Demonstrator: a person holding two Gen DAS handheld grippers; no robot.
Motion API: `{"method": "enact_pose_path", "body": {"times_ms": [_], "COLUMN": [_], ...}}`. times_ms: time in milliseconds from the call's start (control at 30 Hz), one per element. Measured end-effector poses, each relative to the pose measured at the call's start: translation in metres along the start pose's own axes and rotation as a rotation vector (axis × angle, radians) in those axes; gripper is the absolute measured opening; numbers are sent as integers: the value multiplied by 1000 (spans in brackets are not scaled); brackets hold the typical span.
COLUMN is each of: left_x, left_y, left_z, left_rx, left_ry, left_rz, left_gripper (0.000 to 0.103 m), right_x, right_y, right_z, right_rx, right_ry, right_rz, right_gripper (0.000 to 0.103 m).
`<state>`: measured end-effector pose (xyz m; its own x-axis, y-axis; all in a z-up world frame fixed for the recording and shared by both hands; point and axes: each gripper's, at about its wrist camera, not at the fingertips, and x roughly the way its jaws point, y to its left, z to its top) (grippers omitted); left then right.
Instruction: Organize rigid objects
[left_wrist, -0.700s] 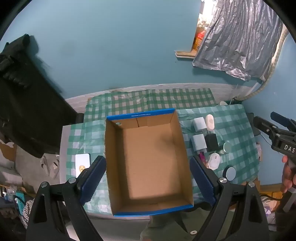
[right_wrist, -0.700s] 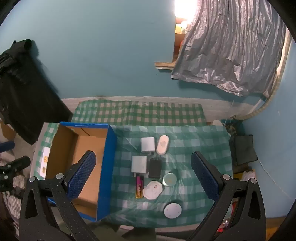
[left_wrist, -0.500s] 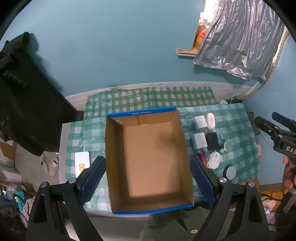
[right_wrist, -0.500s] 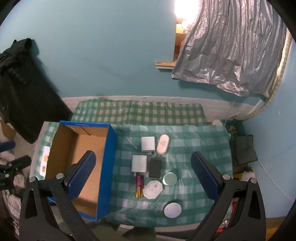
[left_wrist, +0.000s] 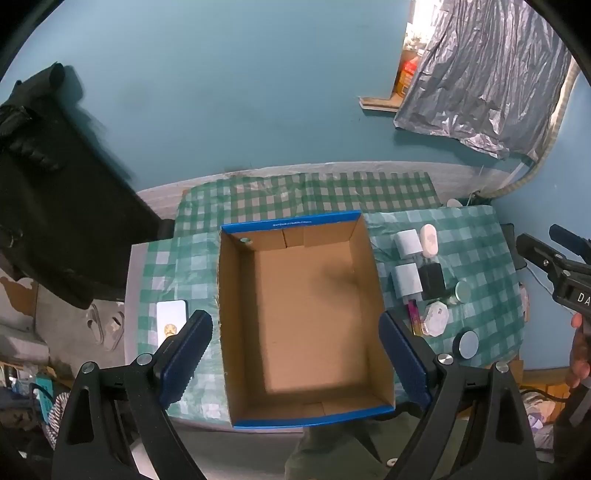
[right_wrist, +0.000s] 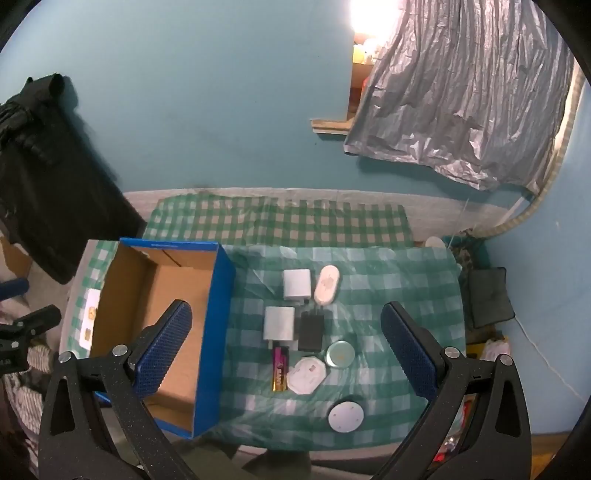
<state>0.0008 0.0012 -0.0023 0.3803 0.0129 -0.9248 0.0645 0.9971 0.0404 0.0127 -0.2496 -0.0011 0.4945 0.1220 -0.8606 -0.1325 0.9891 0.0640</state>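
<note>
Two grippers hang high over a table under a green checked cloth (left_wrist: 476, 254), both with jaws spread wide and nothing between them.

From the left wrist, the left gripper (left_wrist: 295, 354) looks steeply down into an open cardboard box (left_wrist: 306, 314) with a blue rim, its brown floor bare. A white card (left_wrist: 170, 317) lies on the cloth to the left of the box. To the right of the box sits a cluster of small objects: two white adapters (left_wrist: 407, 243) one behind the other, a white oval case (left_wrist: 429, 240), a black adapter (left_wrist: 432, 280), a battery (left_wrist: 414, 317), a white octagonal piece (left_wrist: 436, 317), a round tin (left_wrist: 461, 290) and a white disc (left_wrist: 466, 343). At the right edge the right gripper (left_wrist: 554, 251) shows, a hand (left_wrist: 578, 350) on its handle.

From the right wrist, the right gripper (right_wrist: 284, 350) frames that same cluster: the white adapters (right_wrist: 296, 284), oval case (right_wrist: 326, 285), black adapter (right_wrist: 311, 331), battery (right_wrist: 279, 369), octagonal piece (right_wrist: 306, 374), tin (right_wrist: 340, 354) and disc (right_wrist: 346, 417), all on the cloth (right_wrist: 406, 295), near one another and outside the box (right_wrist: 214, 332), which stands just to their left
</note>
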Motion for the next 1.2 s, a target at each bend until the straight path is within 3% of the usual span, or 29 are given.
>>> {"method": "enact_pose_path", "body": {"times_ms": [1200], "left_x": [13], "left_y": [3], "left_z": [-3], "left_rx": [7], "left_ry": [11], "left_rz": [5], "left_gripper": [93], "right_x": [9], "right_y": [1], "right_z": [-3], "right_rx": [-4], "right_ry": [15], "right_rz": [-2], "right_gripper": [102]}}
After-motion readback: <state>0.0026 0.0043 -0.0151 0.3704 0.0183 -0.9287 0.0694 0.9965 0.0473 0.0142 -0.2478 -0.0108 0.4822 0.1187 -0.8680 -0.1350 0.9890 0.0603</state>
